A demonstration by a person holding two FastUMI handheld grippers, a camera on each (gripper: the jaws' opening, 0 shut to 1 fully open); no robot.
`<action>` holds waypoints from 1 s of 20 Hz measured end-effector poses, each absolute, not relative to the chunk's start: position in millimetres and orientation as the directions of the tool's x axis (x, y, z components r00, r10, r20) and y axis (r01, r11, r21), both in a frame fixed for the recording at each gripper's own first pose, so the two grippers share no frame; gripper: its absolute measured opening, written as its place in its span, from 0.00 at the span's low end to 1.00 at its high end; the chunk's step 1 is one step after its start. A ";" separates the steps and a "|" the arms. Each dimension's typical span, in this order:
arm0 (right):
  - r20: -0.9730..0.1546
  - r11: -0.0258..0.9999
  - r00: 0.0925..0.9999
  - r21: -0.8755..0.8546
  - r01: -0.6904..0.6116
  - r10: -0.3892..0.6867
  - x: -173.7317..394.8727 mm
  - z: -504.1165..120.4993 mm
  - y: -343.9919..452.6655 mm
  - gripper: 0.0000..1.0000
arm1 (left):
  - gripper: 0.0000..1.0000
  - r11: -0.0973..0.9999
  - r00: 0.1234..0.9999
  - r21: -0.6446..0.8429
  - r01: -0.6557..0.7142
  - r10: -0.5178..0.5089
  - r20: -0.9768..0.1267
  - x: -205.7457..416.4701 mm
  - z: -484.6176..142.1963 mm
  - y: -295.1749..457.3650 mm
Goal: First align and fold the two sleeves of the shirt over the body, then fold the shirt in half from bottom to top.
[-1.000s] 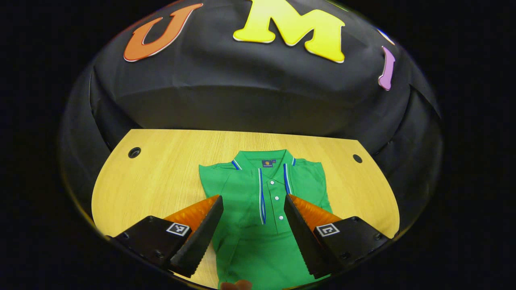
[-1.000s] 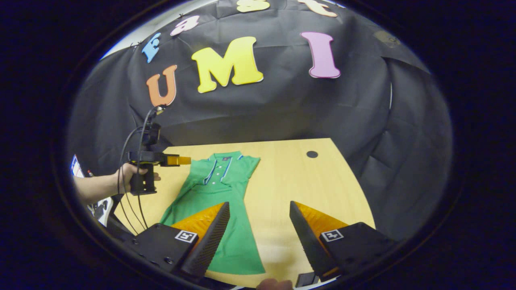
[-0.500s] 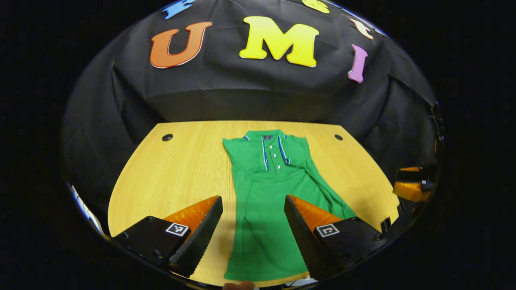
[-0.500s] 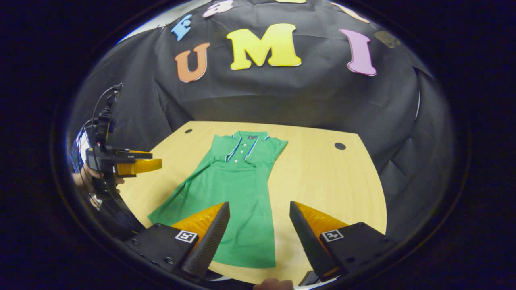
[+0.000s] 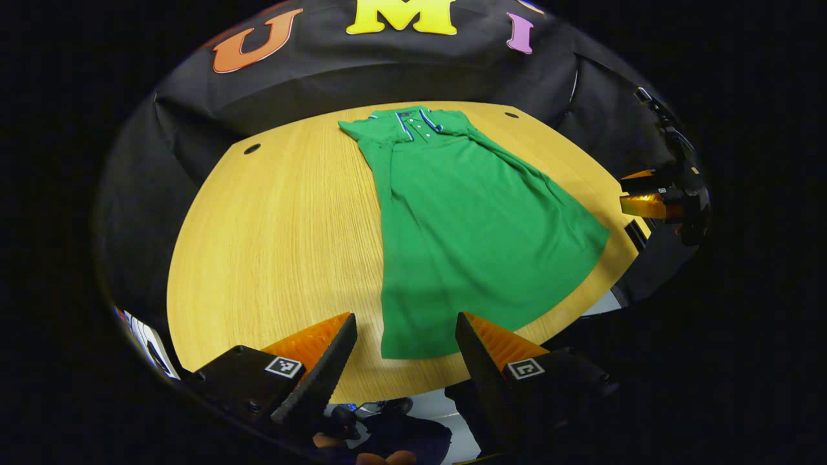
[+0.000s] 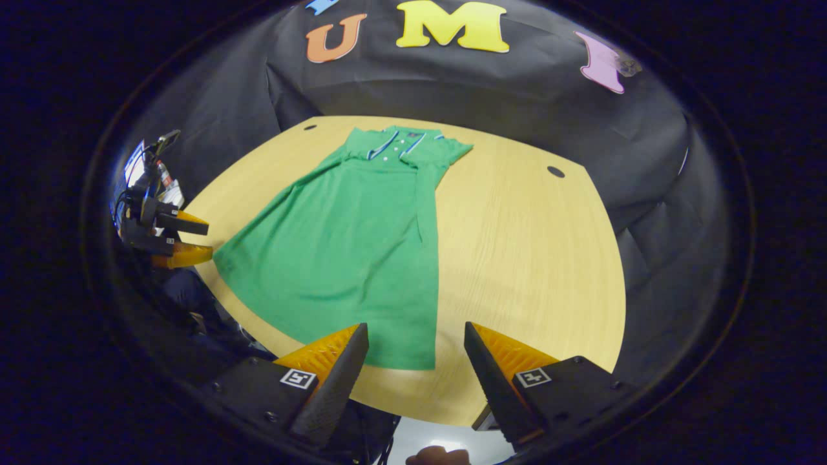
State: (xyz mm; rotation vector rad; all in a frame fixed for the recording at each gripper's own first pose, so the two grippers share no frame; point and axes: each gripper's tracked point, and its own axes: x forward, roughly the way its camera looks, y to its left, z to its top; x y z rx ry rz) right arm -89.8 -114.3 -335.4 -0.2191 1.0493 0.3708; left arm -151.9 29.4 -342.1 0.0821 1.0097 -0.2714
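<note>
Green shirt (image 5: pixel 465 226) lies flat on the wooden counter (image 5: pixel 278 232), collar at the far edge, both sleeves folded in over the body, hem near the front edge. Left hand-held gripper (image 5: pixel 406 342) hovers above the hem's left corner, fingers apart, gripping nothing. Right hand-held gripper (image 6: pixel 417 352) sits above the hem's right corner, fingers also apart and empty

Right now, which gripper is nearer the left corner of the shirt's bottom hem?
Left. The left gripper is open just before that corner; the right gripper sits off the opposite hem corner.
</note>
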 end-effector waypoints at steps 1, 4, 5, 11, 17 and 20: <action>-0.883 0.913 0.431 -0.009 -0.408 0.184 -94.2 -343.5 -116.1 0.96 | 0.99 0.962 0.496 -0.061 0.266 -0.191 -0.847 -154.1 -347.9 27.4; -0.906 0.912 0.392 -0.015 -0.410 0.162 -98.8 -369.3 -118.5 0.94 | 0.99 0.963 0.473 -0.056 0.263 -0.180 -0.862 -160.9 -362.0 27.0; -0.909 0.914 0.387 -0.015 -0.405 0.157 -98.4 -374.4 -119.3 0.95 | 0.99 0.962 0.469 -0.049 0.267 -0.174 -0.866 -162.0 -363.9 28.5; -0.926 0.921 0.351 -0.006 -0.389 0.142 -101.6 -399.4 -117.3 0.96 | 0.99 0.971 0.454 -0.046 0.235 -0.151 -0.878 -164.3 -371.7 30.2; -0.938 0.920 0.309 0.025 -0.391 0.157 -101.4 -398.3 -111.6 0.85 | 0.99 0.985 0.454 -0.046 0.167 -0.118 -0.883 -161.5 -375.2 29.8; -0.941 0.928 0.297 0.045 -0.369 0.163 -99.3 -399.1 -107.9 0.46 | 0.72 0.986 0.440 -0.068 0.149 -0.128 -0.889 -159.8 -375.3 20.5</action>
